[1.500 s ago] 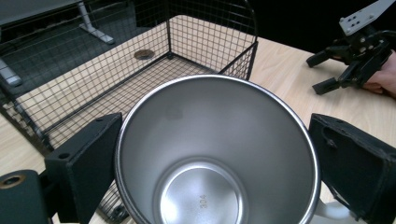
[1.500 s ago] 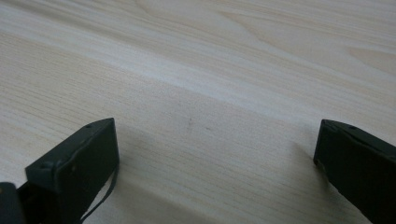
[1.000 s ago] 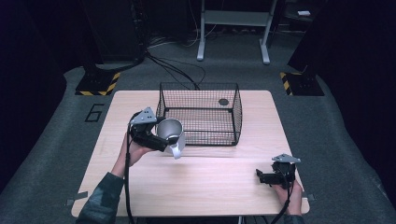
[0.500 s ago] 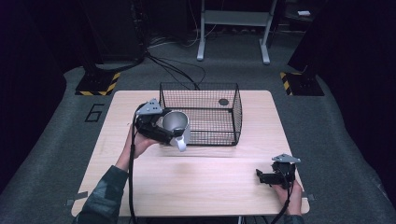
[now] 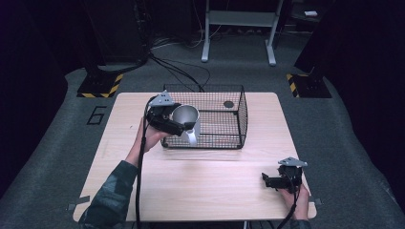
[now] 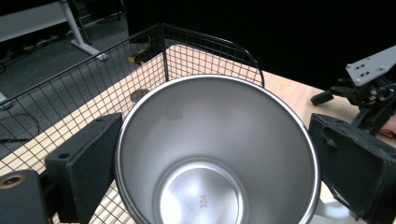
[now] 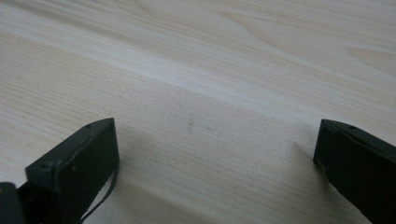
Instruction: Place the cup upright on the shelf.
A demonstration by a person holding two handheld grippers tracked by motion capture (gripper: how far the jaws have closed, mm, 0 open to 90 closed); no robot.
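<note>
The left gripper (image 5: 177, 125) is clamping a steel cup (image 5: 185, 117) by its sides, holding it tilted over the basket's (image 5: 241, 119) near-left rim, probably to drop it inside. The right gripper (image 5: 268, 181) is resting wide and empty on the bench (image 5: 210, 181), out of the way.

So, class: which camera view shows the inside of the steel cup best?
The left gripper view: it looks straight down into the steel cup, showing its shiny floor and rim between the jaws. The high view shows the cup small, over the wire basket. The right gripper view faces bare table.
</note>
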